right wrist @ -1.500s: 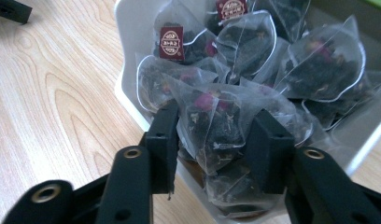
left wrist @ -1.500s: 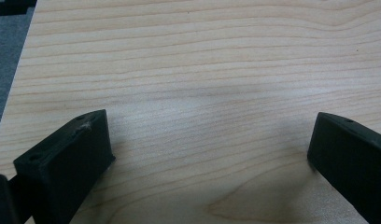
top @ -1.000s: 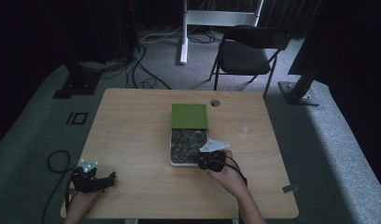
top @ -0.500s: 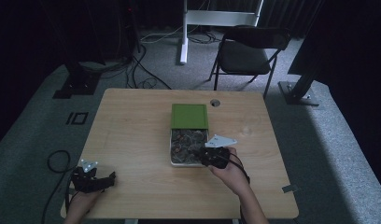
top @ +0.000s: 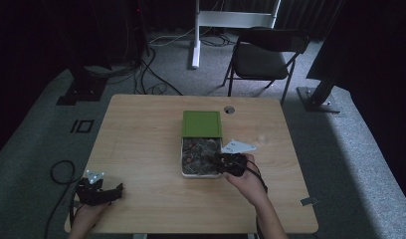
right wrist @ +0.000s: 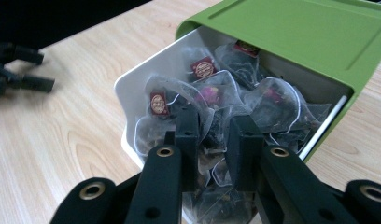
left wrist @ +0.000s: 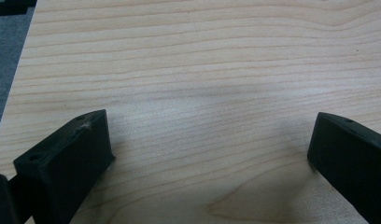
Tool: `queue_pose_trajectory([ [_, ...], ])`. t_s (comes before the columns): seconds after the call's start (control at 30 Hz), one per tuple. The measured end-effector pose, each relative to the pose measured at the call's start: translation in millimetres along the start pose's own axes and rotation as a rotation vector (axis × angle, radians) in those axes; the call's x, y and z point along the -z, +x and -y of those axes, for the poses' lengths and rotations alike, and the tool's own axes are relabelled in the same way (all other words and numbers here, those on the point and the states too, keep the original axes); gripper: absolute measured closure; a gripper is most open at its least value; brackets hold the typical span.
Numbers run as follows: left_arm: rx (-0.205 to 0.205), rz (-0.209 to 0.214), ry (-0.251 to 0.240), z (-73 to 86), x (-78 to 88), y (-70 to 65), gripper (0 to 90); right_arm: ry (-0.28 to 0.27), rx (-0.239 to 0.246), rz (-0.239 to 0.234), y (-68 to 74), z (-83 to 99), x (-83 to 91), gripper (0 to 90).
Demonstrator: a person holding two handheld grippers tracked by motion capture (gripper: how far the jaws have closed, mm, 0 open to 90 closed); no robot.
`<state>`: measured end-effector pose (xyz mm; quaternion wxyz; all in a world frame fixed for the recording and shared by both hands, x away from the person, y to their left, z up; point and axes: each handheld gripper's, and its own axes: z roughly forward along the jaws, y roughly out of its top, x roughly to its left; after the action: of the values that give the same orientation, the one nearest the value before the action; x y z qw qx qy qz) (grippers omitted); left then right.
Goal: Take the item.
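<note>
A white box [top: 182, 160] of mesh tea bags [top: 198, 154] lies mid-table, its green lid [top: 202, 123] slid back over the far half. My right gripper [top: 222, 163] reaches in from the box's right side. In the right gripper view the jaws [right wrist: 214, 126] stand close together among the tea bags [right wrist: 272, 100], with bag mesh pinched between them, below the green lid [right wrist: 296, 32]. My left gripper [top: 116, 191] rests at the table's front left corner, far from the box. Its jaws [left wrist: 209, 154] are wide apart over bare wood.
The wooden table [top: 141, 134] has a round cable hole [top: 229, 109] behind the box. A folding chair [top: 268, 50] stands beyond the far edge, and a cable loop [top: 59, 172] lies on the floor at the left.
My right gripper has edged a little forward along the box's right side. The left gripper has stayed where it was.
</note>
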<state>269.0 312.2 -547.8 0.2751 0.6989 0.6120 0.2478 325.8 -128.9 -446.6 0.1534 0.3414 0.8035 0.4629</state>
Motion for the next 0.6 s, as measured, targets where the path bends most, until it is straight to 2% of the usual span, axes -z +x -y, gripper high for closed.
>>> queue_pose_trajectory([
  [0.17,0.0,0.0,0.0,0.0,0.0,0.0,0.2,0.003,0.007,-0.002,-0.2,-2.5,0.4,77.4],
  [0.6,-0.001,0.0,0.0,0.0,0.0,0.1,0.2,-0.045,-0.007,0.007,-7.7,-17.4,7.2,77.5],
])
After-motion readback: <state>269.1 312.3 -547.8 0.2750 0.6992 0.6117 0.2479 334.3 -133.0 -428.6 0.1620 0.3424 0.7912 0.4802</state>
